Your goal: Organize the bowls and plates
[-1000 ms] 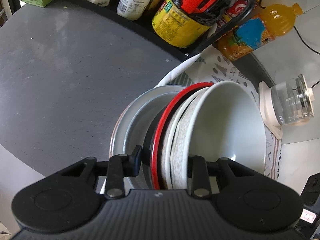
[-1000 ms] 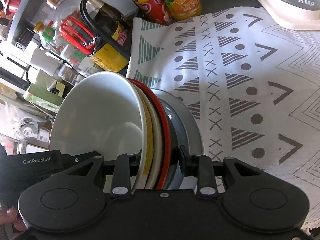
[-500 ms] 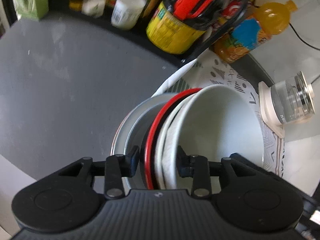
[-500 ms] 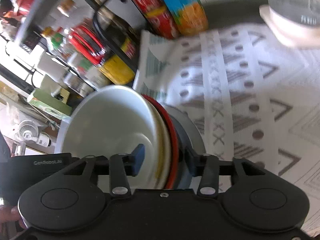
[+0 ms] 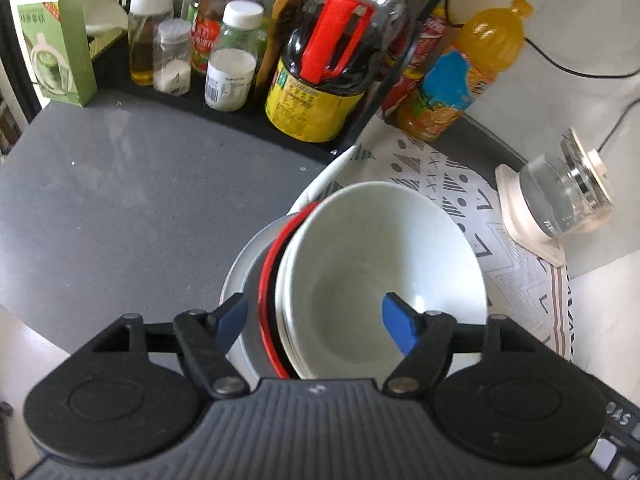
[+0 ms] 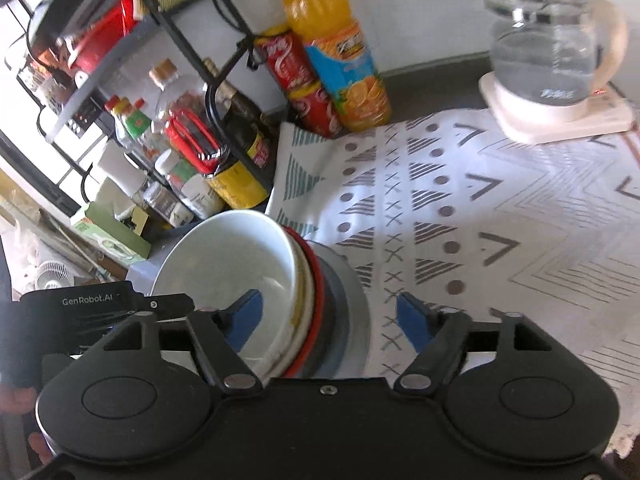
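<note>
A stack of dishes stands at the edge of the patterned cloth (image 6: 480, 220): a white bowl (image 5: 380, 272) on top, a second pale bowl under it, then a red-rimmed black bowl (image 5: 266, 280) and a grey plate (image 5: 240, 272) at the bottom. My left gripper (image 5: 313, 303) hovers over the near rims, its jaws opening, blue pads clear of the dishes. In the right wrist view, the same white bowl (image 6: 232, 264), red rim (image 6: 320, 292) and grey plate (image 6: 352, 300) lie between the opening jaws of my right gripper (image 6: 330, 300), untouched.
A black rack of bottles and jars, with a big soy sauce bottle (image 5: 320, 92), lines the back. An orange juice bottle (image 5: 460, 80) and red cans (image 6: 296, 80) stand beside it. A glass kettle (image 5: 560, 192) sits right on the cloth. Grey countertop (image 5: 120, 200) spreads left.
Both grippers were shut on the rims of the stacked dishes; both have opened wide, let go and lifted back. The stack stays in place.
</note>
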